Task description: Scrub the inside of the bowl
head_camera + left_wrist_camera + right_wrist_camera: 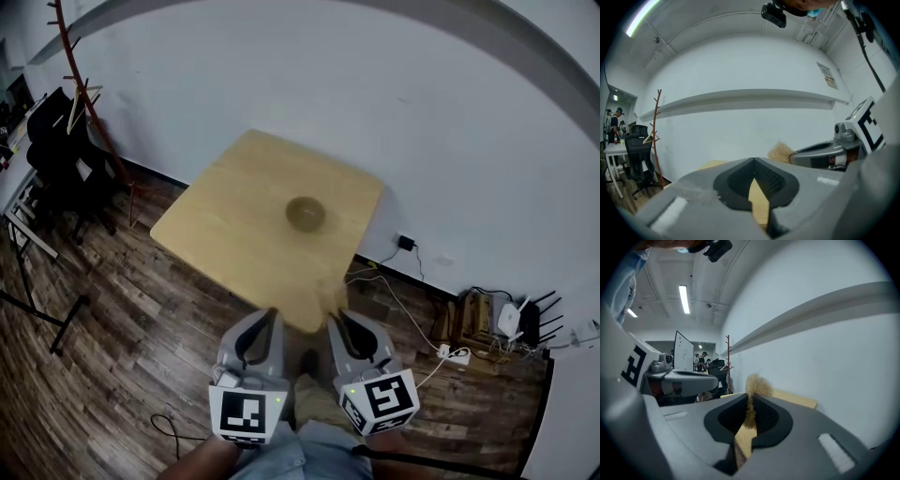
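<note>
Left gripper (272, 317), at 6 o'clock, jaws closed on nothing; right gripper (336, 321) pinches a scrubber (757, 385), blurred from overhead. Bowl (305, 214) sits on the table (216, 225) toward 12 o'clock, its inside indistinct.

A small round dull-green bowl (306, 214) sat on the pale square wooden table (225, 234), right of its middle. Before the table's near corner, the left gripper (271, 315) was just beside the right gripper (336, 319), whose jaws pinched a tan fibrous scrubbing pad (757, 385). A black office chair (54, 155) stood left of the table, and a white power strip (457, 354) lay on the floor to its right.
</note>
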`<state>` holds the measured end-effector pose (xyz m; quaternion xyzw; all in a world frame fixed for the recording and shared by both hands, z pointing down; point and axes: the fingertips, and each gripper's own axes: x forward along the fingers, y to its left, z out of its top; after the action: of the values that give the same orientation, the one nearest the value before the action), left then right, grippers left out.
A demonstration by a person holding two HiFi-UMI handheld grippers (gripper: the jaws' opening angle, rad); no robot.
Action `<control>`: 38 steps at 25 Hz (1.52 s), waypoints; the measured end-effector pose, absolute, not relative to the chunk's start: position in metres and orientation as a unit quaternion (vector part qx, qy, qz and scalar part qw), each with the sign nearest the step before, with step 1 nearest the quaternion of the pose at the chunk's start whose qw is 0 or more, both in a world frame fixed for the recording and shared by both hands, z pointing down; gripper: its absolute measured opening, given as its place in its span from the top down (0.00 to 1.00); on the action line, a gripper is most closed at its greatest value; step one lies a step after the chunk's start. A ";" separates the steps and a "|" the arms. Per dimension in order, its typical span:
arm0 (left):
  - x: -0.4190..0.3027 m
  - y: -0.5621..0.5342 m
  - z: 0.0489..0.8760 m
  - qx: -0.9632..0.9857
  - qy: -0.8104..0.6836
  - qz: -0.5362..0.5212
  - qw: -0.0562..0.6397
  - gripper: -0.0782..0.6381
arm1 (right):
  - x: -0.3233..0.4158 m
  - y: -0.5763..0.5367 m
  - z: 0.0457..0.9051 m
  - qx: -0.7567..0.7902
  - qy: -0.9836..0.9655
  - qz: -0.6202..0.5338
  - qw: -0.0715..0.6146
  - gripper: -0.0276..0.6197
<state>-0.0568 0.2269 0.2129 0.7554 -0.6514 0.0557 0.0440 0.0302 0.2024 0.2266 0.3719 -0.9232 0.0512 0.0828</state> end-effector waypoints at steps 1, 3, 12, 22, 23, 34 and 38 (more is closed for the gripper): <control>-0.060 0.218 0.214 0.754 -0.653 0.058 0.046 0.86 | 0.028 0.194 0.228 0.371 -0.923 0.055 0.085 0.91; -0.065 0.198 0.215 0.752 -0.654 0.063 0.050 0.86 | 0.025 0.173 0.230 0.370 -0.923 0.061 0.087 0.91; -0.074 0.101 0.240 0.740 -0.661 0.094 0.081 0.86 | 0.029 0.074 0.258 0.367 -0.920 0.093 0.105 0.91; -0.069 0.031 0.228 0.741 -0.659 0.121 0.054 0.86 | 0.031 -0.005 0.241 0.356 -0.926 0.093 0.079 0.91; -0.071 0.028 0.227 0.742 -0.657 0.125 0.051 0.86 | 0.029 -0.008 0.239 0.355 -0.927 0.093 0.077 0.91; -0.087 -0.007 0.222 0.741 -0.657 0.135 0.045 0.86 | 0.010 -0.035 0.239 0.347 -0.930 0.100 0.072 0.91; -0.098 -0.022 0.238 0.742 -0.653 0.132 0.074 0.86 | 0.000 -0.041 0.250 0.352 -0.926 0.108 0.086 0.91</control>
<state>-0.0981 -0.0220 0.2378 0.7423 -0.6529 0.1316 0.0737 0.0000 -0.0413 0.2496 0.3516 -0.9259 0.1079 0.0858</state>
